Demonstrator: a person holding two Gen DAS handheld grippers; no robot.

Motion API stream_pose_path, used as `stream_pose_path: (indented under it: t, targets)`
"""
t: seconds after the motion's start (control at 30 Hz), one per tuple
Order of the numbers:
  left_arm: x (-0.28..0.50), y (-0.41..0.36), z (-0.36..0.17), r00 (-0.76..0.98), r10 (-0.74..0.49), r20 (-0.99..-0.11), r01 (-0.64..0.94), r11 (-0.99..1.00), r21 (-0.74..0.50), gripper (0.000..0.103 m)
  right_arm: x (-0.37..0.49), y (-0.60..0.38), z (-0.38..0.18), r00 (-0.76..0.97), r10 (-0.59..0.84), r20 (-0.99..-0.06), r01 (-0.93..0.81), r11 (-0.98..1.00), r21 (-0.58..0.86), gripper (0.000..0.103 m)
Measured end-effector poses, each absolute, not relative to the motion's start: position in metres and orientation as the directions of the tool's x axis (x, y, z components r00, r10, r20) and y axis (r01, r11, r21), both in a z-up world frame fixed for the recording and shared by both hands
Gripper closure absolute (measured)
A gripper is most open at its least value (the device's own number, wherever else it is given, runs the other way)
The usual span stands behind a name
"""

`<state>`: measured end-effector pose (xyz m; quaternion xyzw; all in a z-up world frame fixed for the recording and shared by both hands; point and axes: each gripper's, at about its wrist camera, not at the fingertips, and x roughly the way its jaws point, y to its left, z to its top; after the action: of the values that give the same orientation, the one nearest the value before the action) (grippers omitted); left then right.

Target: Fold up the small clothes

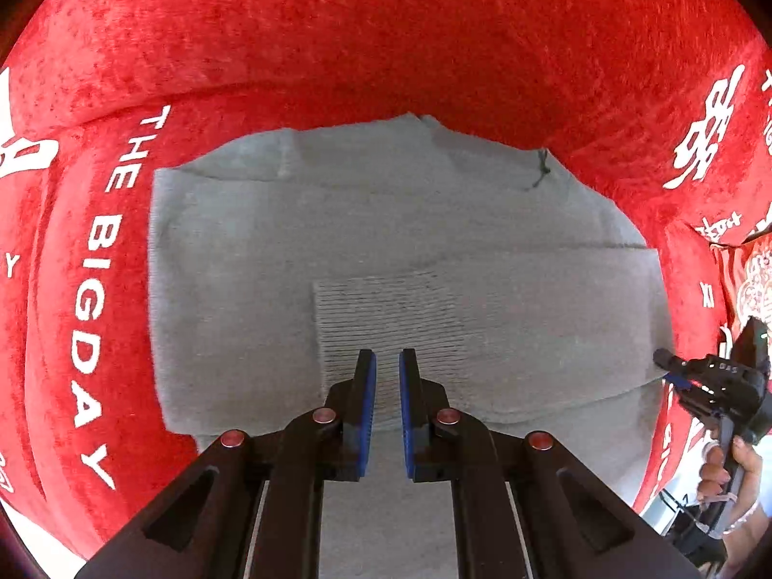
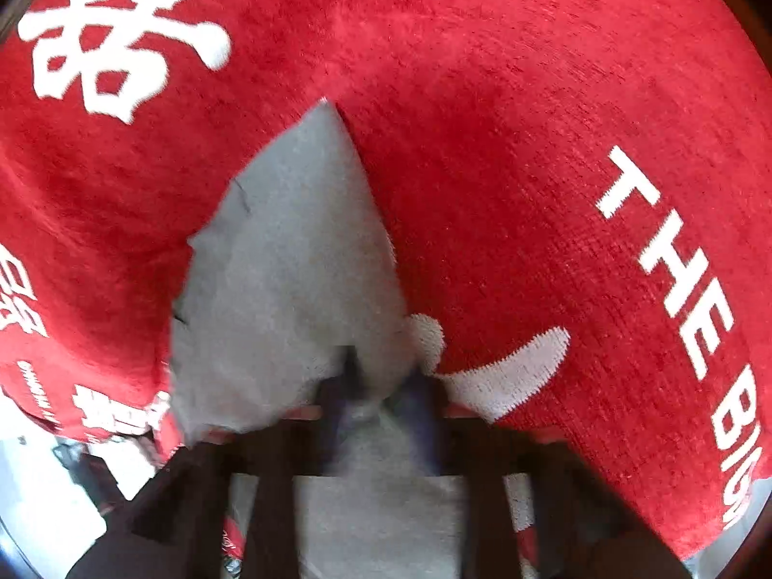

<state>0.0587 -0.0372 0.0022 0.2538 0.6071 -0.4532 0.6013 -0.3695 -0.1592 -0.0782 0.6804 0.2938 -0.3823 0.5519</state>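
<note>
The small grey knit garment lies flat on the red plush cloth with white lettering for folding, no container in sight; the left gripper hovers, jaws slightly apart, empty; the right gripper, blurred, seemingly pinches its edge

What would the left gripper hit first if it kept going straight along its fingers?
Most likely the grey garment. The left gripper, jaws slightly apart and holding nothing, points at the ribbed cuff of the folded-over sleeve, lying just ahead. How far above the cloth it hovers is unclear.
</note>
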Motion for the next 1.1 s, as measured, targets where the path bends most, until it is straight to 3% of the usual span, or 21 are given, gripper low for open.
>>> stream_pose_path:
  t: [0.17,0.27,0.53,1.03,1.1]
  targets:
    - [0.053,-0.041,-0.020,-0.106,-0.172,-0.979,0.870,0.462,-0.175,0.092,-0.364,-0.159,-0.064,0.452,-0.051,-0.891,0.889,-0.060,0.454,0.089]
    - [0.052,-0.042,-0.016,-0.094,-0.169,-0.981,0.873,0.459,-0.163,0.092,-0.368,-0.161,-0.078,0.456,-0.033,-0.890,0.885,-0.085,0.457,0.089]
    - [0.052,-0.031,-0.002,-0.057,-0.130,-0.990,0.885,0.451,-0.110,0.092,-0.380,-0.154,-0.055,0.401,-0.047,-0.915,0.903,-0.152,0.403,0.082]
    - [0.043,-0.010,0.023,-0.010,-0.090,-0.996,0.876,0.479,-0.052,0.092,-0.344,-0.121,-0.027,0.438,0.010,-0.899,0.894,-0.111,0.434,0.082]
    - [0.046,-0.008,0.021,-0.012,-0.081,-0.997,0.870,0.491,-0.051,0.092,-0.332,-0.119,-0.026,0.445,0.023,-0.895,0.893,-0.085,0.441,0.078]
